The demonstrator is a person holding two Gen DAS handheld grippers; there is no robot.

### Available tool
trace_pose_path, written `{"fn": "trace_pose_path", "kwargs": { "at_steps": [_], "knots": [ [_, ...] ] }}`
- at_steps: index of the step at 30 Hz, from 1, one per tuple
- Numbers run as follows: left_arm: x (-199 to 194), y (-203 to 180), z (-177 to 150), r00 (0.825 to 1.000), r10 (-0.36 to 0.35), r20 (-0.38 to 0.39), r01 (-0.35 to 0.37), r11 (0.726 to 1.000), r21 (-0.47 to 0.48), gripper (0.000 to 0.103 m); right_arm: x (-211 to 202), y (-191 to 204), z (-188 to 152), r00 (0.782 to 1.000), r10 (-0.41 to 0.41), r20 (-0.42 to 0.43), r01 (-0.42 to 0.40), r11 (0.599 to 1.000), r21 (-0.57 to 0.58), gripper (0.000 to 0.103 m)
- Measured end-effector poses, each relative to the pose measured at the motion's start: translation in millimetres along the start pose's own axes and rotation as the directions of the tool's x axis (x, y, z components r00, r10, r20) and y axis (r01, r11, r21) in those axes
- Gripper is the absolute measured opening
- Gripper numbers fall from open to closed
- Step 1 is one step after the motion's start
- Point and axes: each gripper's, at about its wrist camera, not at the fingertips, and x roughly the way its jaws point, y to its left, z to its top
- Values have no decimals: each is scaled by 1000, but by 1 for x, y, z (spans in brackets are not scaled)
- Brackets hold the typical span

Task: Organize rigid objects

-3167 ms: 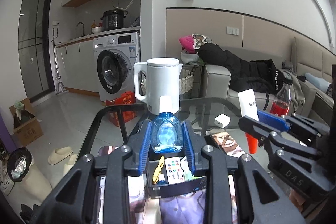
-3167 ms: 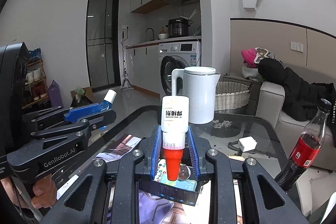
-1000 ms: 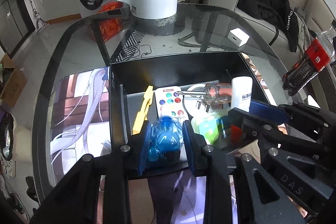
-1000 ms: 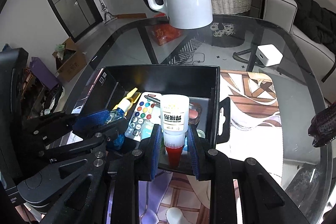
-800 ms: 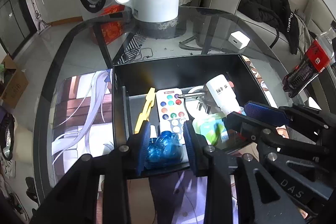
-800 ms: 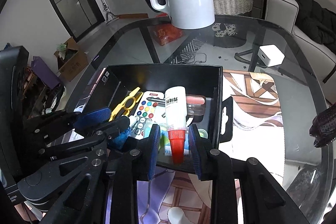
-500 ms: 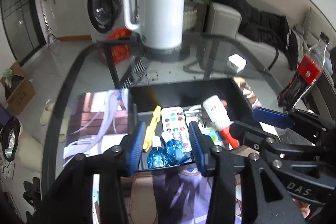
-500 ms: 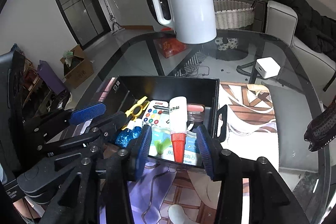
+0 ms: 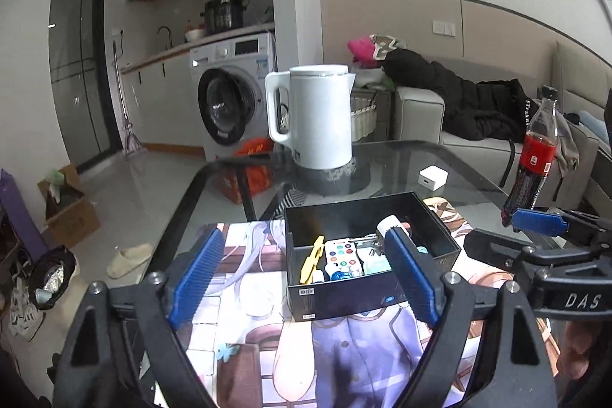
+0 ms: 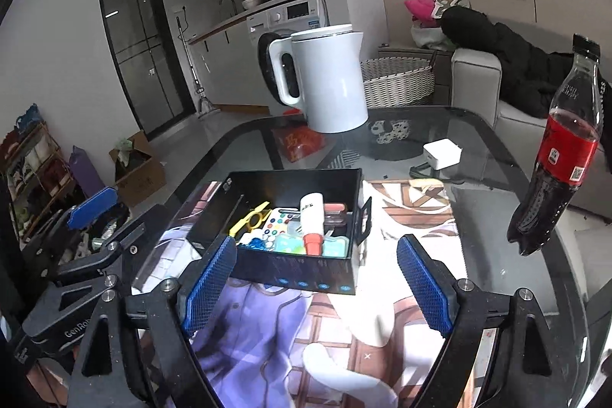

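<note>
A black box [image 9: 355,289] stands on the printed mat, just ahead of both grippers. In it lie a blue bottle [image 9: 338,276], a white bottle with a red cap [image 10: 311,220], a remote [image 9: 342,253] and a yellow clip [image 9: 311,257]. My left gripper [image 9: 304,238] is drawn back from the box, its jaws opening wide with nothing gripped between the pads. My right gripper [image 10: 316,243] is likewise back from the box [image 10: 298,276], jaws opening and empty. Each gripper's fingers [image 9: 537,221] show at the edge of the other's view.
A white kettle [image 9: 313,117] stands behind the box on the glass table [image 9: 183,201]. A cola bottle [image 10: 558,155] is at the right and a white charger [image 10: 441,151] lies behind. The mat [image 10: 267,331] covers the near table. A sofa with dark clothes is beyond.
Both grippers let their bottles go into the box, opened wide, and drew back and up, tilting toward level. The blue bottle and the red-capped bottle now lie in the box.
</note>
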Motion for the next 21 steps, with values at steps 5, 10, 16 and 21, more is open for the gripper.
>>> {"fn": "trace_pose_path", "kwargs": {
  "at_steps": [5,10,16,21],
  "knots": [
    [-18,13,-2,999,-16,51,18,999,-31,95,-20,8,-1,996,14,90,-13,1000,-5,89],
    [-28,13,-3,997,21,72,-18,999,-35,97,-27,10,-5,989,-37,144,42,999,-30,93],
    [-31,17,-11,997,21,72,-18,999,-46,98,-27,14,-11,979,-76,188,90,994,-66,94],
    [-26,16,-13,999,-12,33,14,999,-35,99,-28,15,-10,975,-76,211,92,993,-69,96]
  ]
}}
